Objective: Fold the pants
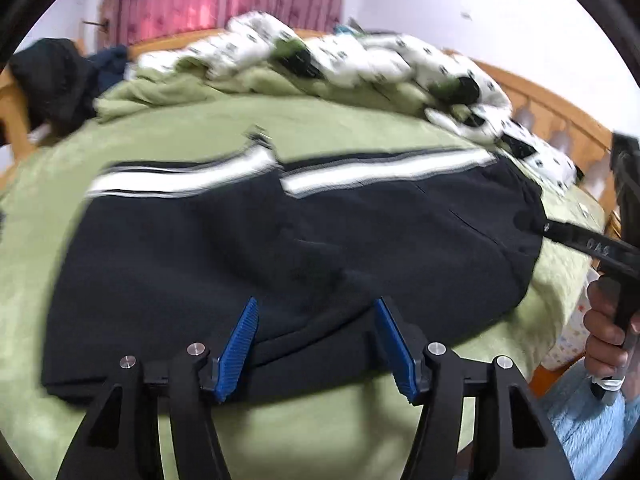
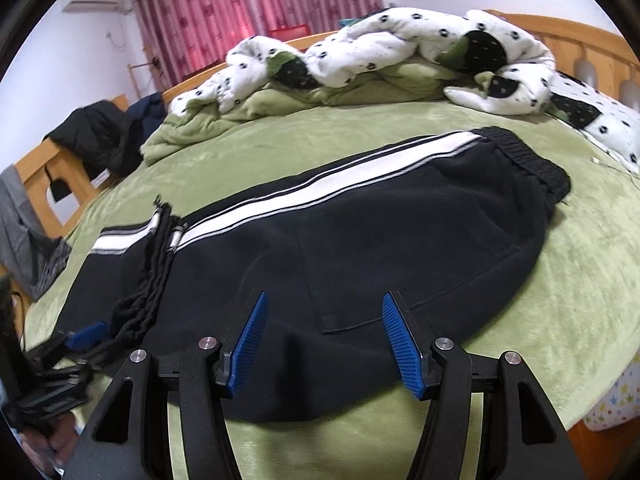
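Black pants (image 1: 280, 248) with a white side stripe (image 1: 380, 170) lie flat on the green bed, folded over themselves. In the right wrist view the pants (image 2: 360, 240) show an elastic waistband (image 2: 528, 156) at the far right and a ribbed cuff (image 2: 156, 248) lying across them at the left. My left gripper (image 1: 316, 344) is open, its blue pads over the near edge of the pants, holding nothing. My right gripper (image 2: 324, 340) is open over the near edge, empty. The left gripper also shows at the lower left of the right wrist view (image 2: 86, 334). The right gripper shows at the right of the left wrist view (image 1: 588, 242).
A green blanket (image 2: 560, 260) covers the bed. A crumpled white spotted quilt (image 2: 400, 48) is piled along the far side. A wooden bed frame (image 2: 560, 36) runs behind it. Dark clothes (image 2: 100, 136) hang on the footboard at left. Pink curtains (image 2: 240, 8) hang behind.
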